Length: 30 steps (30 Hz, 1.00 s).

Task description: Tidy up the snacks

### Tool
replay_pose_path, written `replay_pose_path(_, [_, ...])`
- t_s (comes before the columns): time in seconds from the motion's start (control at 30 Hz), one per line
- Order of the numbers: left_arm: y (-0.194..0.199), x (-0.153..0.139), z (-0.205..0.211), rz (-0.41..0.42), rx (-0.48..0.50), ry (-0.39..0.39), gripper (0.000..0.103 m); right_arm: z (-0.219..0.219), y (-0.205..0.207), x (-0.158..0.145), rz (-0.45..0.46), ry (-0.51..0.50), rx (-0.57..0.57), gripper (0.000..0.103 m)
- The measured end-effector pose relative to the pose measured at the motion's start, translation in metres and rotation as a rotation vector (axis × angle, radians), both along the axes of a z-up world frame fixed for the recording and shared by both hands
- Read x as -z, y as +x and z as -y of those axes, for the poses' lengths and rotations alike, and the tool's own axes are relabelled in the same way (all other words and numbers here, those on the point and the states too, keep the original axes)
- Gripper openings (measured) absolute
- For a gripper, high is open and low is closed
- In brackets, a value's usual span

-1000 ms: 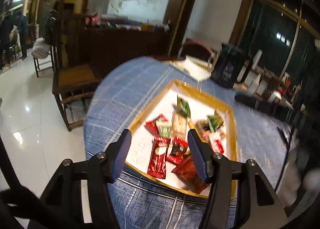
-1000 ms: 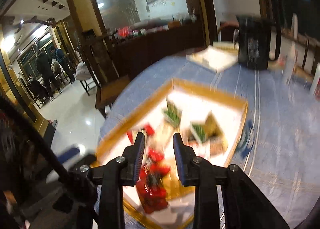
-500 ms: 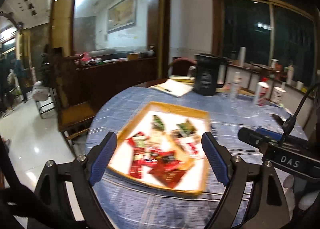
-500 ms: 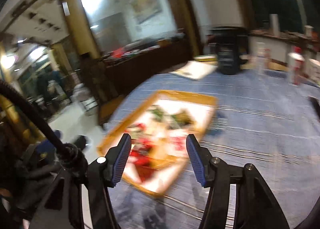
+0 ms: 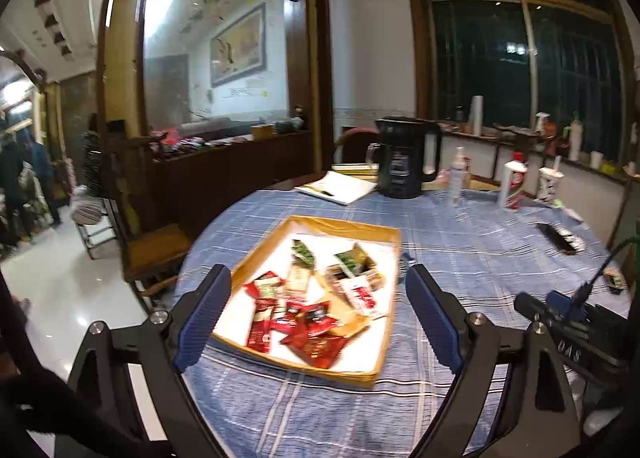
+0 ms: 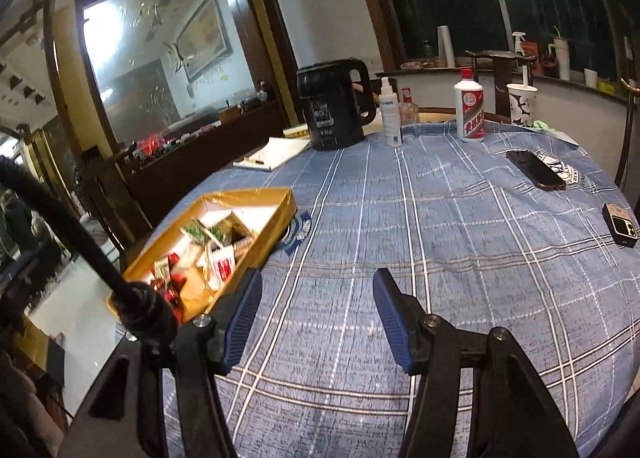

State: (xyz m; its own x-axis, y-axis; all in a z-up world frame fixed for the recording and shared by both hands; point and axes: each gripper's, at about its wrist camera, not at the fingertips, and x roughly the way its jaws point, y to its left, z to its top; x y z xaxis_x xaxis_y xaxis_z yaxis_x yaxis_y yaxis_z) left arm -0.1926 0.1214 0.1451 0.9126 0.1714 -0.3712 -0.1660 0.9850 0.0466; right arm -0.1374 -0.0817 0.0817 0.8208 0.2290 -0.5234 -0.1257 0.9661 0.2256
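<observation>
A gold-rimmed box tray [image 5: 384, 232] with a white floor lies on the blue checked tablecloth. It holds several snack packets: red ones [image 5: 316, 338] at the near end, green ones [image 5: 304, 252] at the far end, a white-and-red one [image 5: 364, 294] at the right. My left gripper [image 5: 316, 306] is open and empty, raised in front of the tray's near edge. The tray also shows in the right wrist view [image 6: 260, 194], at the left. My right gripper [image 6: 318, 310] is open and empty over bare cloth, to the right of the tray.
A black kettle [image 6: 336, 106], a notepad [image 6: 276, 152], a spray bottle [image 6: 390, 114], a white liquor bottle [image 6: 469, 108] and a cup [image 6: 522, 102] stand at the table's far side. A phone [image 6: 534, 169] and a small device [image 6: 619, 224] lie at the right. A wooden chair [image 5: 152, 254] stands left of the table.
Both grippers have pulled back from the tray and opened wider. The right gripper has swung right, so the tray now sits at its left.
</observation>
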Motion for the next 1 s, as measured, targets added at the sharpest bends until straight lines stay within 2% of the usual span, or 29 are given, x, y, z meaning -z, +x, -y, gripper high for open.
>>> replay_pose_path(0.23, [0.015, 0.014, -0.002, -0.055, -0.026, 0.006, 0.090, -0.032, 0.000, 0.018, -0.032, -0.089, -0.075, 0.060])
replay_pose_path(1.0, [0.040, 0.048, -0.018, -0.214, -0.025, -0.041, 0.090, -0.053, 0.012, 0.037, -0.102, -0.130, -0.109, 0.062])
